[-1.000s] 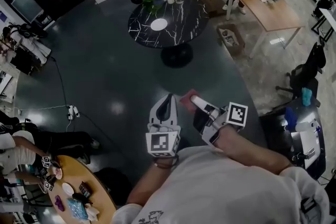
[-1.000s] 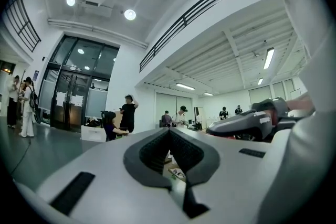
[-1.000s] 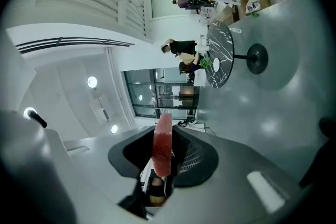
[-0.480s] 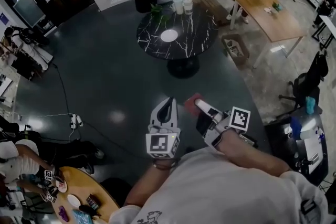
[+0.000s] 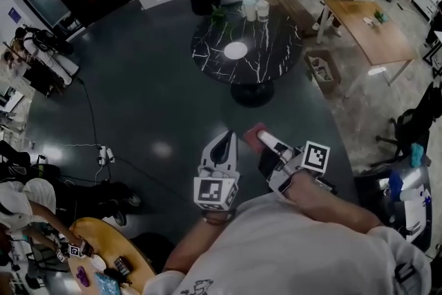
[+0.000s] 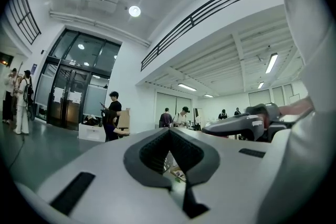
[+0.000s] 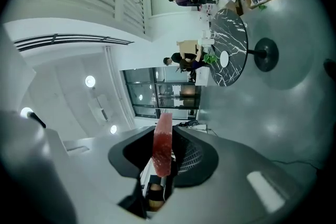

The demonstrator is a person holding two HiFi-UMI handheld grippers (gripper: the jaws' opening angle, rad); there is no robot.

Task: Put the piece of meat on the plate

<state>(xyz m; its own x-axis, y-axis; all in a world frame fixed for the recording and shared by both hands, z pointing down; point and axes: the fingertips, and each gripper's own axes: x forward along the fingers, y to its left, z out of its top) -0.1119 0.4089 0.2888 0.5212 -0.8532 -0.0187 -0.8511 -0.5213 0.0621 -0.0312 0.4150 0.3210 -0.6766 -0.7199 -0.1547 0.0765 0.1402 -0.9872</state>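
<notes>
In the head view my right gripper (image 5: pixel 257 137) is shut on the piece of meat (image 5: pixel 251 134), a flat red slab that sticks out past the fingertips. The right gripper view shows the meat (image 7: pixel 162 143) standing on edge between the dark pads (image 7: pixel 190 157). My left gripper (image 5: pixel 224 137) is beside it on the left, shut, with nothing in it; its tips (image 6: pixel 169 131) meet. The white plate (image 5: pixel 235 50) lies bare on the round black marble table (image 5: pixel 276 55), well ahead of both grippers across dark floor. That plate (image 7: pixel 224 59) also shows in the right gripper view.
Two pale cups (image 5: pixel 255 8) and a green plant (image 5: pixel 219 14) stand at the table's far edge. People sit and stand beyond it. A cardboard box (image 5: pixel 322 69) and wooden table (image 5: pixel 366 31) are right. A power strip (image 5: pixel 105 154) and cable lie left.
The black table and plate have slid lower and rightward in the head view, nearer to me. Both grippers keep their hold and spacing; the meat stays clamped in the right one.
</notes>
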